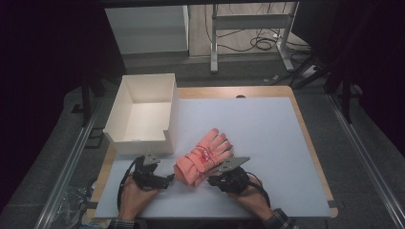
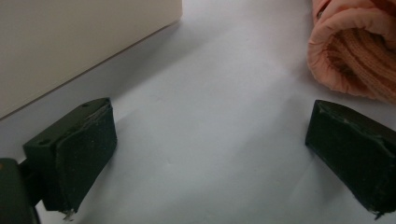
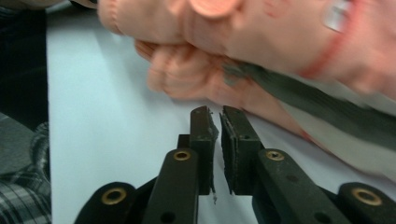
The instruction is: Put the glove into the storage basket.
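High view shows me the gloves (image 1: 203, 157), a pink padded pair stacked one on the other, lying on the pale mat (image 1: 267, 143) a little nearer my side of the table, just right of the white box (image 1: 143, 114) and between my two grippers. I judge them light, soft and bulky: the padding will squash under the pads, and the shell looks smooth enough to slide, so a shallow pinch on a fingertip would likely let the lower glove drop away. The knit cuff (image 2: 350, 60), which the left gripper view has rolled open toward me, looks the best hold, thick and ribbed, and a bite there through both layers should carry the pair together. My left gripper (image 1: 162, 181) stands wide, both pads resting low on the mat with nothing between them, the cuff just beyond the right-hand pad and the box wall on the other side. My right gripper (image 3: 219, 135) is nearly shut, only a thin slit between the pads and nothing in it; the gloves lie just ahead of the tips, apart from them as far as I can tell, with a grey strip along their underside. The mat is flat, matte and bare apart from box and gloves, laid on a wooden top whose edge shows around it. The box stands open and empty, near enough for a short carry. Beyond the table the room is dim, with a metal frame and loose cables on the floor.
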A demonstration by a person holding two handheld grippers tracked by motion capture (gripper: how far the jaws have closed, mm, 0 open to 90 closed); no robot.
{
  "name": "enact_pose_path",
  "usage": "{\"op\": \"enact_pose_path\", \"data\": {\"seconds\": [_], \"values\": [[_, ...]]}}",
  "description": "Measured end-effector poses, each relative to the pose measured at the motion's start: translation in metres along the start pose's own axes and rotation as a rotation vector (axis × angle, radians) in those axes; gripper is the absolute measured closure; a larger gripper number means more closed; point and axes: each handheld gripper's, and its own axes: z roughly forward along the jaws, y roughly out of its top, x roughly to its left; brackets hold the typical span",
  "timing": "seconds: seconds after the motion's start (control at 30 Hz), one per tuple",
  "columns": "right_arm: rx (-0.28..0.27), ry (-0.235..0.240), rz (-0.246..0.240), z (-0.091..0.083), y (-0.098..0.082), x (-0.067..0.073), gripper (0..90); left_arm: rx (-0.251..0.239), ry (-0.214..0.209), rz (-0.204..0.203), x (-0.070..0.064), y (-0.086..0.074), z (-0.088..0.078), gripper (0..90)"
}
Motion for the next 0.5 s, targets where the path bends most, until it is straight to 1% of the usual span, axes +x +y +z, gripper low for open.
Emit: {"op": "enact_pose_path", "data": {"seconds": [0.07,0.1,0.17,0.23,0.3,0.33,0.43,0.5], "values": [[-0.002,-0.024,0.006,-0.008,-0.005,-0.004,78.4,0.011,-0.015,0.011,0.000,0.000,-0.002,3.7],[-0.003,-0.033,0.007,-0.011,-0.006,-0.006,77.3,0.026,-0.025,0.021,0.000,0.000,-0.004,3.9],[-0.004,-0.061,0.014,-0.019,-0.011,-0.011,73.6,0.033,-0.044,0.027,-0.001,0.000,-0.007,3.7],[-0.003,-0.091,0.020,-0.028,-0.017,-0.016,70.5,0.029,-0.052,0.030,-0.003,-0.001,-0.012,3.0],[-0.004,-0.119,0.038,-0.037,-0.023,-0.023,67.5,0.024,-0.065,0.025,-0.005,-0.002,-0.016,2.2],[-0.008,-0.135,0.045,-0.042,-0.025,-0.026,65.9,0.028,-0.070,0.030,-0.006,-0.001,-0.018,1.8],[-0.007,-0.192,0.056,-0.055,-0.033,-0.034,60.3,0.037,-0.079,0.053,-0.011,0.003,-0.027,1.0],[-0.009,-0.234,0.063,-0.063,-0.039,-0.041,55.7,0.034,-0.096,0.064,-0.015,0.008,-0.034,0.8]]}}
